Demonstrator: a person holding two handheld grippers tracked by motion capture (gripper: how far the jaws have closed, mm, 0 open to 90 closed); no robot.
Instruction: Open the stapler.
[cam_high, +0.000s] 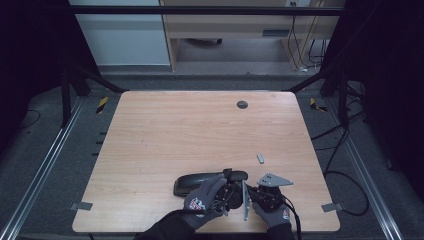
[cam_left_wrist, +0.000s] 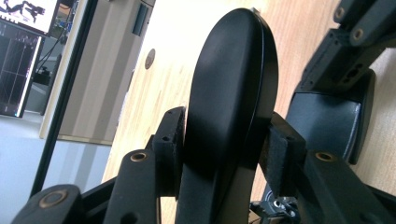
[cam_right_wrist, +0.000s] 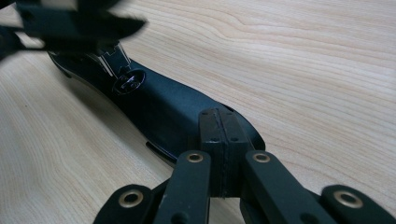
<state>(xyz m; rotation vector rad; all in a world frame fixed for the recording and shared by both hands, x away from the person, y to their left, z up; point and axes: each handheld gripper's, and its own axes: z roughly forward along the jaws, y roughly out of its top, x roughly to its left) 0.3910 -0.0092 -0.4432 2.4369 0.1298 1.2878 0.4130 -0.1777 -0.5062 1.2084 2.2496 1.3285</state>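
Near the front edge of the wooden table (cam_high: 165, 130), a long black case (cam_high: 197, 183) lies with its length running left to right, and both of the person's gloved hands are on it. The left gripper (cam_high: 227, 192) has its fingers (cam_left_wrist: 169, 140) pinching the case's raised black lid (cam_left_wrist: 231, 93): in the left gripper view the pads press on both faces of the lid, which stands on edge between them, while the case's lower half (cam_left_wrist: 327, 121) lies open on the table behind it. The right gripper (cam_high: 260, 192) sits just beside the left one, at the right end of the case, with its grey three-cornered plate (cam_high: 274, 180) on top. In the right gripper view its fingers (cam_right_wrist: 219, 135) are pressed together, pad against pad, with nothing between them, and their tips rest at the near end of the black case; whether they touch it I cannot tell. Farther back on the table, well apart from the hands, lies a small grey piece (cam_high: 260, 158), and a round dark grommet (cam_high: 242, 104) is set near the far edge.
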